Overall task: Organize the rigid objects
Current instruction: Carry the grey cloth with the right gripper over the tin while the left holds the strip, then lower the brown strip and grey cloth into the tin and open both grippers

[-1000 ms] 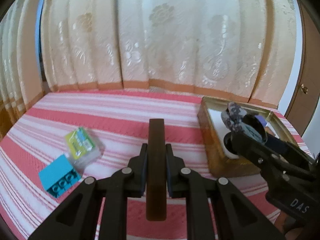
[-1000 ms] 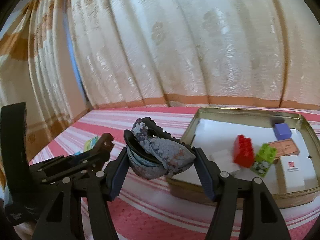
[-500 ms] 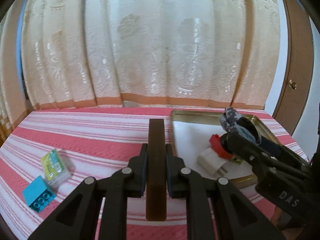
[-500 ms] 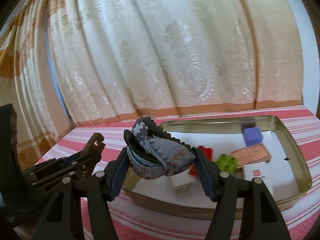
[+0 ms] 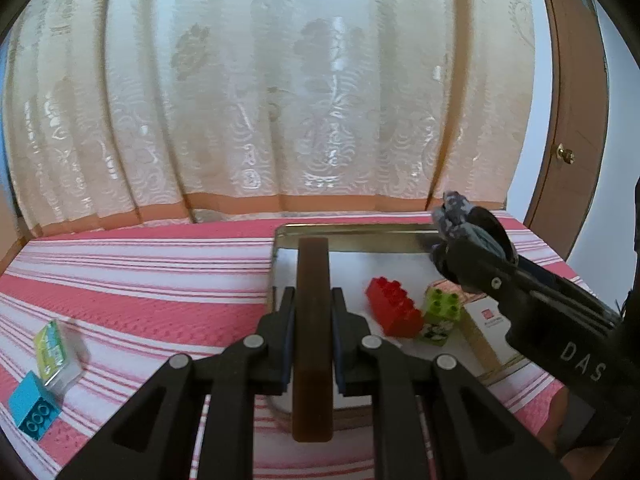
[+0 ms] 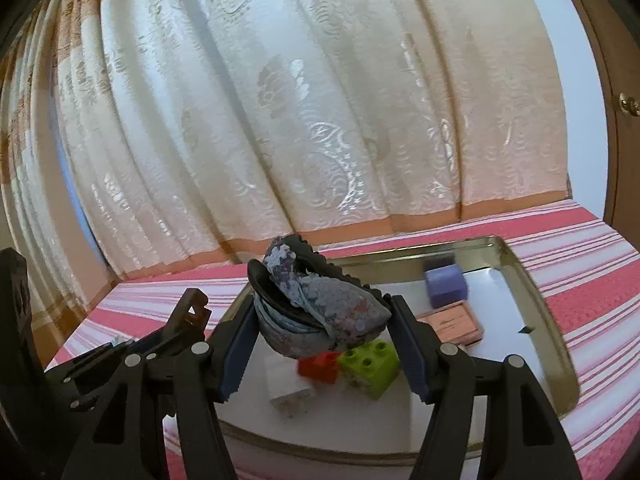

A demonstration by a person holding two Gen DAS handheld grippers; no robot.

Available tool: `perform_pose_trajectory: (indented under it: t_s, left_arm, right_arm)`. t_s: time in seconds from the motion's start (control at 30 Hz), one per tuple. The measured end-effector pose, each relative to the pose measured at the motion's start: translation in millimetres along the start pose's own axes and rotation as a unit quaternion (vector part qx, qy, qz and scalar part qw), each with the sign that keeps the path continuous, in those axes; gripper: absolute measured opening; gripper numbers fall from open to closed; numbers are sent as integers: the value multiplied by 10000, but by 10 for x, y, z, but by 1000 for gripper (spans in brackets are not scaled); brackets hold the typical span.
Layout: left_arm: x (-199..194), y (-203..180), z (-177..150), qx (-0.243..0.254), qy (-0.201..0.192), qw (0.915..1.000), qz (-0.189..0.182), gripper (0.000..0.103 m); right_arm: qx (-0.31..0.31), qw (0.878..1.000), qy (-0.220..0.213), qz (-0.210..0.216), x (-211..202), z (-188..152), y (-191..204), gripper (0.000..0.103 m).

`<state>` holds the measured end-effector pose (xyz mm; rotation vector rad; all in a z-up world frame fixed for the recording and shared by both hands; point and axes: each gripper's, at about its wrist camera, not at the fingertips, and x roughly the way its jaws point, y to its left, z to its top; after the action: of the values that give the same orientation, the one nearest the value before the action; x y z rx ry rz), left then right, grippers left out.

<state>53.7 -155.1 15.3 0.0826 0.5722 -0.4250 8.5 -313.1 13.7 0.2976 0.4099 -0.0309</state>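
Note:
My left gripper [image 5: 313, 294] is shut on a long brown flat bar [image 5: 314, 344] that stands out past the fingertips, over the near left corner of the gold metal tray [image 5: 360, 230]. My right gripper [image 6: 322, 308] is shut on a black claw clip wrapped in grey-blue floral cloth [image 6: 324, 312], held above the tray [image 6: 540, 320]. In the tray lie a red brick [image 5: 394, 312], a green brick [image 5: 440, 308], a purple cube [image 6: 446, 285], a brown card [image 6: 452, 322] and a white box [image 5: 492, 316].
On the red-and-white striped cover, left of the tray, lie a blue brick [image 5: 32, 410] and a clear case with a green-yellow label [image 5: 56, 350]. A cream curtain hangs right behind. A wooden door with a knob [image 5: 564, 154] stands at the right.
Both grippers have swung to the right, so the tray now lies ahead of and under them. The blue brick and clear case have slid to the left edge. Both grips are unchanged.

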Motion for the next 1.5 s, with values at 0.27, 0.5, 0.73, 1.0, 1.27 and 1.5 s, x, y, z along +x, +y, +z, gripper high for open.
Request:
perform_pose_trajectory:
  t_s: [0.27, 0.5, 0.73, 1.0, 1.27, 1.5]
  left_arm:
    - [121, -218, 60, 77, 28, 9999, -145, 13]
    - [249, -428, 85, 200, 65, 9996, -176, 13]
    - [366, -619, 97, 282, 105, 9992, -244, 13]
    - [481, -761, 104, 336, 166, 9988, -302, 13]
    - [543, -730, 76, 322, 266, 9987, -283, 13]
    - [580, -723, 70, 282, 317, 9987, -298, 13]
  right_arm:
    - [34, 9995, -77, -300, -2, 87, -272, 66]
    - [-36, 9973, -178, -712, -22, 164, -533, 66]
    - [51, 9951, -204, -963, -23, 200, -768, 66]
    - [-248, 9898, -316, -1366, -17, 220, -830, 66]
    - [-253, 9869, -228, -1577, 29, 222, -892, 66]
    - [-223, 9856, -72, -1676, 83, 191, -901, 66]
